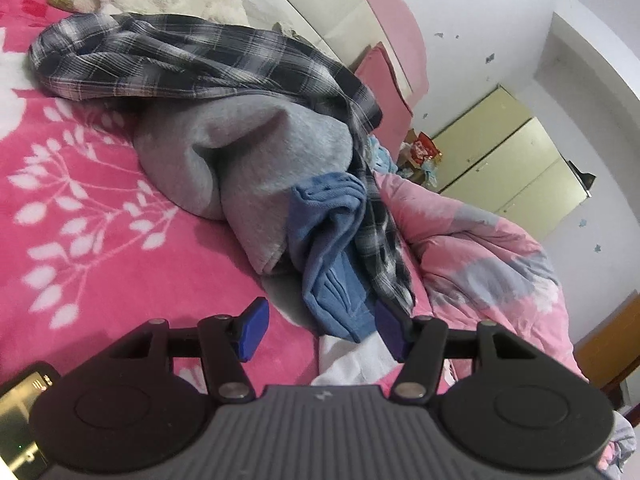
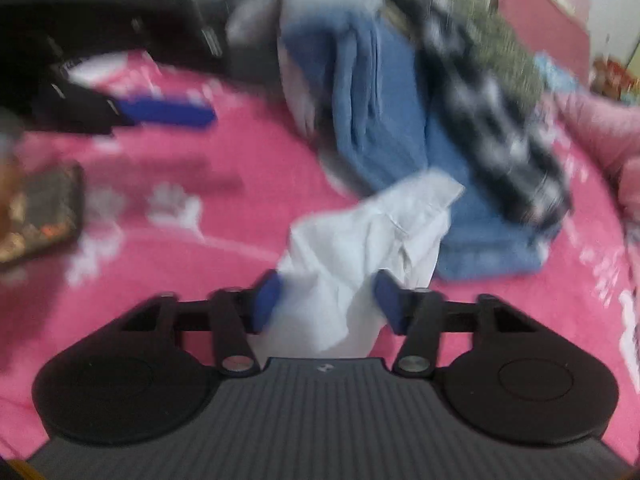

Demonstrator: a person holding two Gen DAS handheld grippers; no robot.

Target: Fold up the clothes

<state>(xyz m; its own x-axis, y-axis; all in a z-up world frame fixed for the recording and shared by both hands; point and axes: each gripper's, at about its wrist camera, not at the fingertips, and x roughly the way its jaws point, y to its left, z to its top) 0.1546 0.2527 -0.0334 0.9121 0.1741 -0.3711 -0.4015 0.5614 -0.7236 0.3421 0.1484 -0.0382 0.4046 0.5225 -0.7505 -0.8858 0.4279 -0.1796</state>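
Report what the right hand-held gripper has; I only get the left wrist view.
Observer: A white cloth sits between the fingers of the right hand-held gripper. The jaws are apart, and blur hides whether they pinch it.
Operator: Say where the cloth's far end reaches.
Observer: It overlaps the near edge of the blue garment in this view.
Operator: Find my left hand-held gripper there.
Observer: The left hand-held gripper shows at upper left, beside the clothes pile, over the pink blanket.
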